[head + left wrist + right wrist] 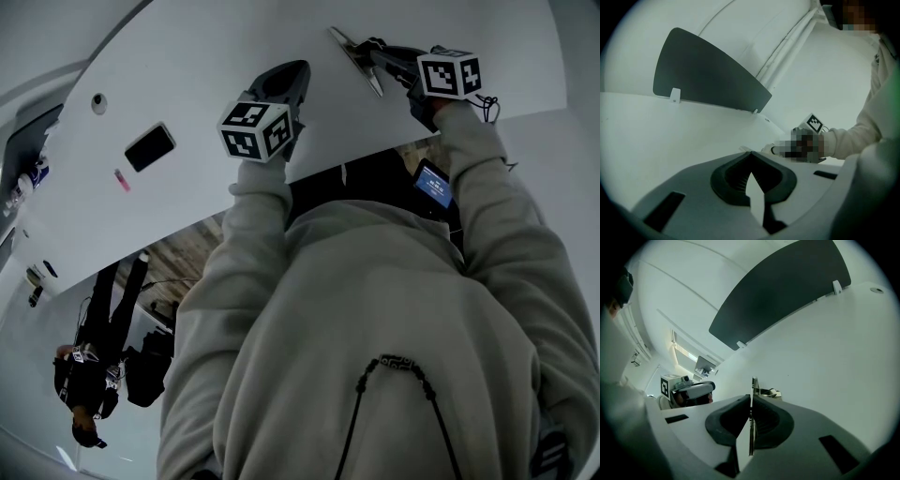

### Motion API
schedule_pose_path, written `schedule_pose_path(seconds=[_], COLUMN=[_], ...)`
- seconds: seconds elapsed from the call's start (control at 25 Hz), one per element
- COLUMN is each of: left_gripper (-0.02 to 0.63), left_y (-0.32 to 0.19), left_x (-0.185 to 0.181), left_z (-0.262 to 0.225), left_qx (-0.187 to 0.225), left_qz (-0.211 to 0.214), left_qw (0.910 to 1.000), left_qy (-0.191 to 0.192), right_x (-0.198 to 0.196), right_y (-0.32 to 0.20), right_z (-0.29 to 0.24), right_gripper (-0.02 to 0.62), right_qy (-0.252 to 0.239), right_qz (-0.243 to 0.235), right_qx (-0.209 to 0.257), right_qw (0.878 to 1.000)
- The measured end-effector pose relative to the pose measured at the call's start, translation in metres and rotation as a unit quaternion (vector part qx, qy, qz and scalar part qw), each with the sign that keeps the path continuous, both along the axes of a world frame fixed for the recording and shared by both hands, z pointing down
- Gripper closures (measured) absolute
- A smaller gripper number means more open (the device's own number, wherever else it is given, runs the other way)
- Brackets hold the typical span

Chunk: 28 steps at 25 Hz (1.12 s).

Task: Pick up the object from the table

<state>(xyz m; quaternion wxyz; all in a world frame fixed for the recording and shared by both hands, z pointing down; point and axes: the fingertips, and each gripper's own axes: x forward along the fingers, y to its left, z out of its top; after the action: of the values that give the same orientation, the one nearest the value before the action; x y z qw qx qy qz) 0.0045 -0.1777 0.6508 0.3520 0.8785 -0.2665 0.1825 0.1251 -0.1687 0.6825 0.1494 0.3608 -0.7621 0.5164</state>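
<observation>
Right gripper (751, 399) clamped on a thin, flat, silvery metal strip (753, 386) at the white tabletop (234, 56); left gripper (749, 156) jaws together, holding nothing

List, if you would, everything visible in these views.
Table: one, white, upper head view.
Metal strip: one, silvery, table's right part.
Flat slab: one, black, table's left part.
Small item: one, pink, beside slab.
Partition panel: one, dark, table's back edge.
Bystander: one, dark clothes, beside table.
Blue-screen device: one, on wearer's front.
Sweatshirt: one, beige, worn.
Left gripper: one, grey, shut, empty.
Right gripper: one, grey, shut on metal strip.
</observation>
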Motion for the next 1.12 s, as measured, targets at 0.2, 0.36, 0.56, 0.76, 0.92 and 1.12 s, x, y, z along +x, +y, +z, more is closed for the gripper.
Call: schedule_pose_path(seconds=[0.2, 0.36, 0.56, 0.76, 0.92, 1.12], left_gripper=[0.604, 0.604, 0.604, 0.604, 0.604, 0.604], left_y=[-0.003, -0.004, -0.004, -0.018, -0.038, -0.057], left_x=[-0.009, -0.007, -0.006, -0.010, -0.013, -0.020], left_z=[0.001, -0.001, -0.014, -0.039, -0.063, -0.095], left_qx=[0.005, 0.011, 0.026, 0.050, 0.074, 0.105], left_qz=[-0.005, -0.003, -0.004, -0.016, -0.030, -0.039], left_qw=[1.0000, 0.9999, 0.9996, 0.9986, 0.9968, 0.9937], left_qy=[-0.001, -0.003, -0.004, -0.003, 0.002, 0.007], right_x=[0.001, 0.001, -0.003, -0.007, -0.009, -0.019], right_y=[0.001, -0.001, -0.007, -0.027, -0.052, -0.076], right_z=[-0.001, -0.003, -0.025, -0.066, -0.103, -0.140], right_gripper=[0.561, 0.561, 0.561, 0.561, 0.561, 0.561], right_qy=[0.004, 0.011, 0.012, 0.020, 0.024, 0.026], right_qz=[-0.004, -0.008, -0.017, -0.036, -0.047, -0.052], right_qx=[0.005, 0.015, 0.044, 0.082, 0.119, 0.158], right_qw=[1.000, 1.000, 0.999, 0.996, 0.991, 0.986])
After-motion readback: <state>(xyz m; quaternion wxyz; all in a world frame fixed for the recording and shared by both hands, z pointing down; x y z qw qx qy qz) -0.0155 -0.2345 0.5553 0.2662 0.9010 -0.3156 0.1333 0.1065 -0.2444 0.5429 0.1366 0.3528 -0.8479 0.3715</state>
